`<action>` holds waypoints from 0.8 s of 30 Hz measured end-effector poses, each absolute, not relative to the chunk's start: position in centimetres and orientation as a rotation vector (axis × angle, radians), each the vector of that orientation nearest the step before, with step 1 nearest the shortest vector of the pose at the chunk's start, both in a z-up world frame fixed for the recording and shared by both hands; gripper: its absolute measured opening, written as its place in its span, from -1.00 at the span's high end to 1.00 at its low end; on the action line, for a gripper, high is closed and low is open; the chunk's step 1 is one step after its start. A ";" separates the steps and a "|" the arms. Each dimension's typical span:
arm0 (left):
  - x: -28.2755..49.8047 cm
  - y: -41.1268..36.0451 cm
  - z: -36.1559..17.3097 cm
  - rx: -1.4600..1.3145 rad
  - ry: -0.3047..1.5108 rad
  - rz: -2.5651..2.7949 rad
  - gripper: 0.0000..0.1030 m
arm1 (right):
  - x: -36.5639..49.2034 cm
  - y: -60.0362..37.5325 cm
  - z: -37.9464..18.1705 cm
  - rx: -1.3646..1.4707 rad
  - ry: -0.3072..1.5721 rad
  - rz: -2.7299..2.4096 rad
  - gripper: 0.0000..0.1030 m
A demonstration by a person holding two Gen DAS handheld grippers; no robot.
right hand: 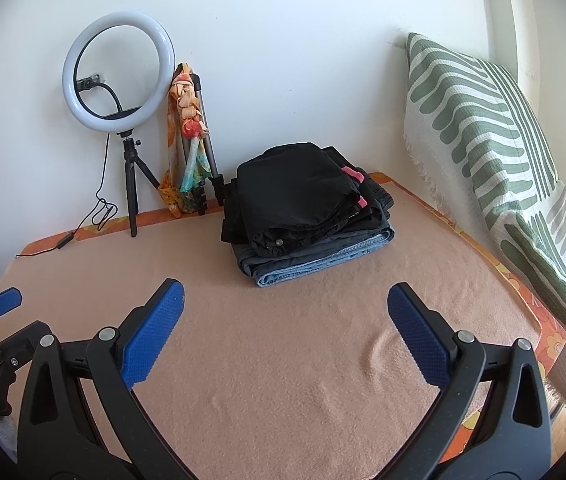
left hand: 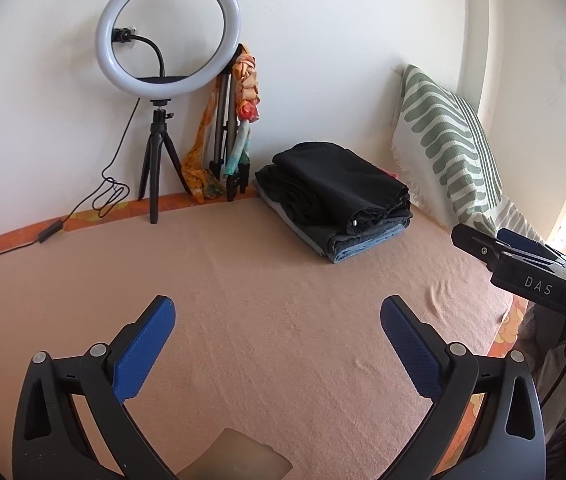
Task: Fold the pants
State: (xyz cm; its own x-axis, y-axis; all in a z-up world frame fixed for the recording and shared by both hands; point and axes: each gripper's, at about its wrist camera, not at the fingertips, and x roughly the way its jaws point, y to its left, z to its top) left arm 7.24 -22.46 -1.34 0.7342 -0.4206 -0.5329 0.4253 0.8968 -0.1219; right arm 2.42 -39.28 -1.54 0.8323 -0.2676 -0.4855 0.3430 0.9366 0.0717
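Observation:
A stack of folded pants (left hand: 339, 200) (right hand: 303, 212) lies at the back of the bed, black pairs on top and blue denim at the bottom. It rests on a peach blanket (left hand: 263, 300) (right hand: 283, 360). My left gripper (left hand: 277, 308) hovers over bare blanket in front of the stack, jaws wide open, nothing between its blue pads. My right gripper (right hand: 285, 294) is open too and empty, just short of the stack. The right gripper's body shows at the left wrist view's right edge, and one blue finger of the left gripper shows at the right wrist view's left edge.
A ring light on a small tripod (left hand: 167, 64) (right hand: 119, 76) stands at the back left, its cable trailing over the bed edge. A folded tripod draped with a colourful scarf (left hand: 239, 128) (right hand: 191, 140) leans on the wall. A green-and-white striped pillow (left hand: 447, 140) (right hand: 483, 128) lines the right side.

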 end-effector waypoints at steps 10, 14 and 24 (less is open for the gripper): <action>6.9 -22.4 -1.4 0.036 0.567 -0.465 -0.98 | 2.1 -39.5 -1.3 0.177 0.472 -0.345 -1.00; 7.0 -22.3 -1.3 0.032 0.570 -0.465 -0.98 | 2.1 -39.4 -1.3 0.174 0.471 -0.343 -1.00; 6.9 -22.5 -1.4 0.036 0.577 -0.470 -0.98 | 2.2 -39.3 -1.2 0.175 0.470 -0.342 -1.00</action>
